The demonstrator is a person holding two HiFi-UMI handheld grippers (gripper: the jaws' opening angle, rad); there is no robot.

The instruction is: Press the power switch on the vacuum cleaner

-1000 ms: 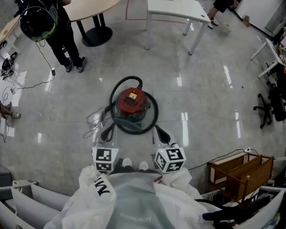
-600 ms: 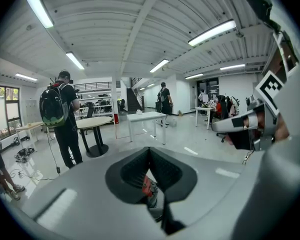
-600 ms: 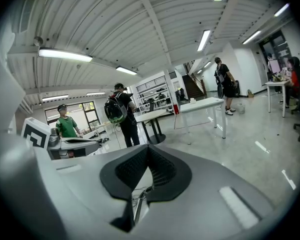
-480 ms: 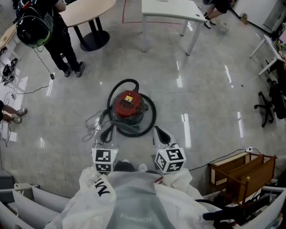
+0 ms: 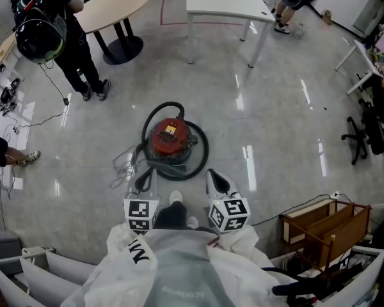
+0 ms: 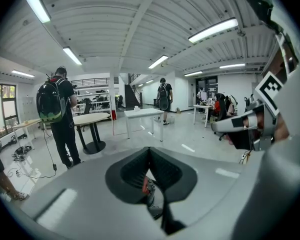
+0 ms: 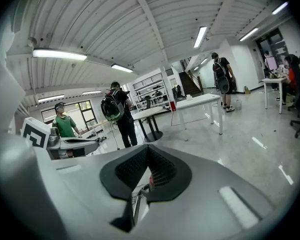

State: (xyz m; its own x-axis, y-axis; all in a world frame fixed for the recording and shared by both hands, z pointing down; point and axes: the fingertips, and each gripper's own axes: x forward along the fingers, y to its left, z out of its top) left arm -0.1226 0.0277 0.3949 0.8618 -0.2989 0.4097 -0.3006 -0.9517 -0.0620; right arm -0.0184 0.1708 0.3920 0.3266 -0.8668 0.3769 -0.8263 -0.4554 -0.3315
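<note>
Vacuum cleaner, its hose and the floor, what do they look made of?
Vacuum cleaner: red body, probably moulded plastic, slightly glossy. Hose: black, curls in a loop, so likely flexible plastic or rubber. Floor: pale grey, perhaps polished stone or tile; it shows bright streaked reflections.

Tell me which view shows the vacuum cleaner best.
The head view: the whole red vacuum cleaner sits on the floor with its black hose looped round it. The left gripper view and right gripper view each show only a red sliver of it through the opening between their own jaws.
</note>
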